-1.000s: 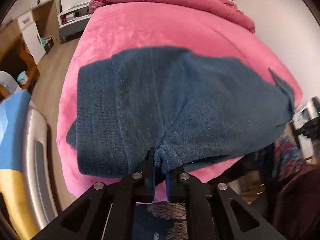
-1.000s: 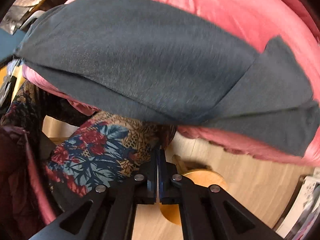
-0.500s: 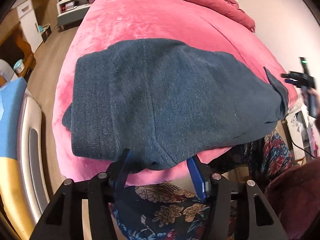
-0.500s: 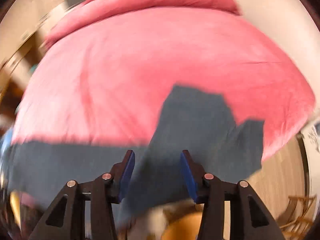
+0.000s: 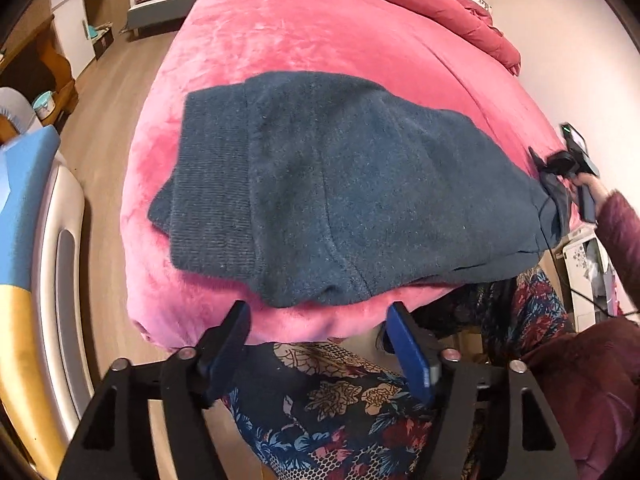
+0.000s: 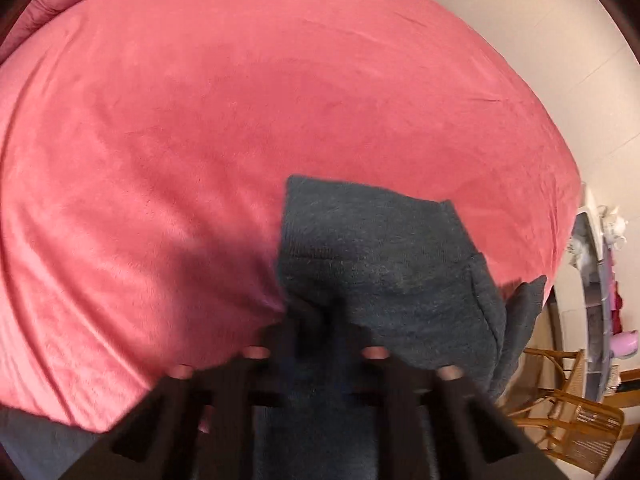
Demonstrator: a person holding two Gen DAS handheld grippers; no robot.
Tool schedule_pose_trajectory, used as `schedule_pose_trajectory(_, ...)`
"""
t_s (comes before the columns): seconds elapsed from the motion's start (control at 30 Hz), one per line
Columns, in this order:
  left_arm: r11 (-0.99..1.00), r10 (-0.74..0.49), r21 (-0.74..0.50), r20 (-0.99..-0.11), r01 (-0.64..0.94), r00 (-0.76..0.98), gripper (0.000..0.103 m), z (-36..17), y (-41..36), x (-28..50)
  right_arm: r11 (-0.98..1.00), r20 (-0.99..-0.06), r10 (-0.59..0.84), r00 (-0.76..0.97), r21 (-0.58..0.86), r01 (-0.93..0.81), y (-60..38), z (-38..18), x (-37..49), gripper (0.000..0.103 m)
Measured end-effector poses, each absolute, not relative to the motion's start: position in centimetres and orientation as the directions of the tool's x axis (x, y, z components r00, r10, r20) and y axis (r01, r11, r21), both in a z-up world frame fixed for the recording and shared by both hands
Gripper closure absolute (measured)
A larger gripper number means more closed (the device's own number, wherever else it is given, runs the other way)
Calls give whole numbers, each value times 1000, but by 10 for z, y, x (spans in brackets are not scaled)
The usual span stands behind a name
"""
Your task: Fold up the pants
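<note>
On the pink bed: dark pants, folded; left claw wide apart, empty, off the near edge; right claw pinching the pants' leg end.

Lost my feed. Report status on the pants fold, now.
Left gripper open, off the cloth. Right gripper closed on the pants at the leg end. Pants half folded on pink bed. Nothing in the way.

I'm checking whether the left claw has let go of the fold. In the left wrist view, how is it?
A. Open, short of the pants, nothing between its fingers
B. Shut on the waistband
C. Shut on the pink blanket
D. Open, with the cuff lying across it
A: the left claw stands wide open, with the dark blue pants lying on the pink blanket beyond its tips.
</note>
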State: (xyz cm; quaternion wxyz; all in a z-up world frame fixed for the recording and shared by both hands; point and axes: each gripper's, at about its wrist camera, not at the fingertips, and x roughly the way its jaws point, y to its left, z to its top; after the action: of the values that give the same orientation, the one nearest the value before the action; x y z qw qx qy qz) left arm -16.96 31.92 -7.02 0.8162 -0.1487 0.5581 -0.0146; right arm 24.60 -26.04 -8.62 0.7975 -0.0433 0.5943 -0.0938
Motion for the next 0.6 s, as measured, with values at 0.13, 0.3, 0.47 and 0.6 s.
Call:
schedule_pose_trajectory(0.13,945,-213,-290,-896,-150,390,26,-63,324,-173,990,-929,-31,370,24,142,-302,-49,212,96)
schedule_pose_trajectory(0.3,936,-222,-312,-883,-165,413,26,-51,335,-179,941,-843,132,521,272,203,-377,0,140,97)
schedule_pose_trajectory(0.47,908,-237,-364,-854,-207,464,26,-39,344,-182,856,-761,236,604,458,242,-440,-6,107,96)
schedule_pose_trajectory(0.6,906,-220,-357,-856,-226,468,26,-32,346,-186,788,-783,266,562,512,340,-479,-53,103,93)
